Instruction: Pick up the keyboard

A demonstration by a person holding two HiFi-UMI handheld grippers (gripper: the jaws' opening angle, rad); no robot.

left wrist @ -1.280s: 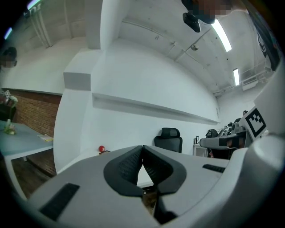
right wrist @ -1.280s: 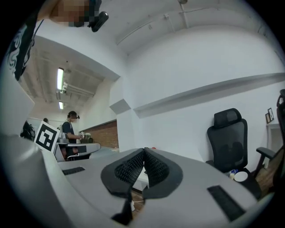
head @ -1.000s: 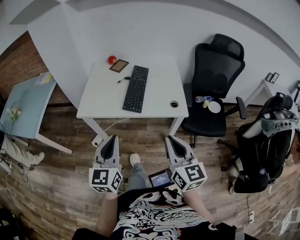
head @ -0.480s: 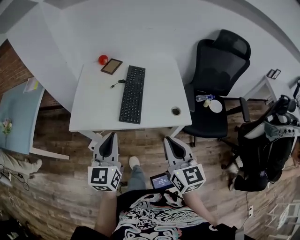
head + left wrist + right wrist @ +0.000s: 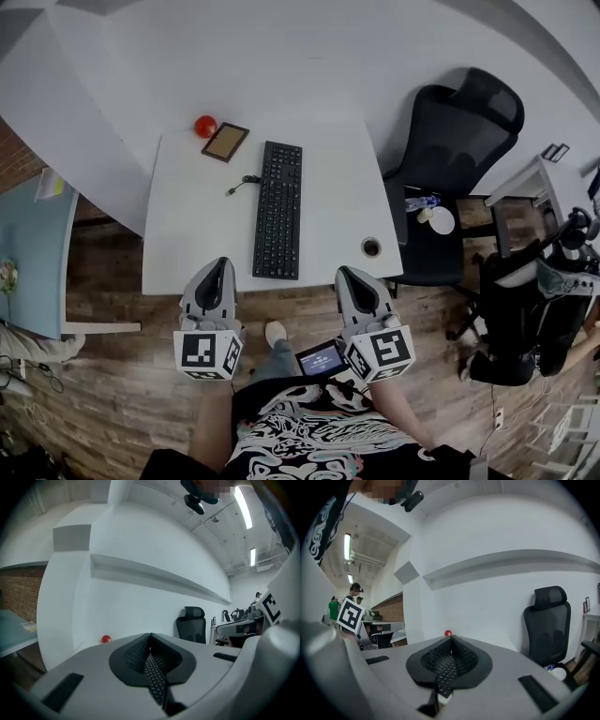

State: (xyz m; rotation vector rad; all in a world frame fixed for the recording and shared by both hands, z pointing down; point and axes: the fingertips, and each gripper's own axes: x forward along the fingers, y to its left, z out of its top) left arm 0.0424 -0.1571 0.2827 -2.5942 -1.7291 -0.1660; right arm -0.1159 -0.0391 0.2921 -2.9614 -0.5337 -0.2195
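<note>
A black keyboard (image 5: 279, 208) lies lengthwise on the white desk (image 5: 187, 234), its cable curling off its left side. My left gripper (image 5: 219, 269) hovers at the desk's near edge, left of the keyboard's near end, jaws shut and empty. My right gripper (image 5: 351, 276) hangs level with it to the right, also shut with nothing held. In the left gripper view the keyboard (image 5: 157, 684) shows through the notch between the shut jaws (image 5: 150, 639); the right gripper view shows the keyboard (image 5: 445, 674) the same way below its tips (image 5: 450, 640).
A red ball (image 5: 205, 126) and a brown-framed tablet (image 5: 225, 142) sit at the desk's far left. A small round cup (image 5: 371, 247) stands near the right front corner. A black office chair (image 5: 455, 150) is to the right, a pale blue table (image 5: 37, 253) to the left.
Both grippers have moved forward toward the desk and now reach its near edge; the desk and keyboard appear closer. Jaws stayed shut.
</note>
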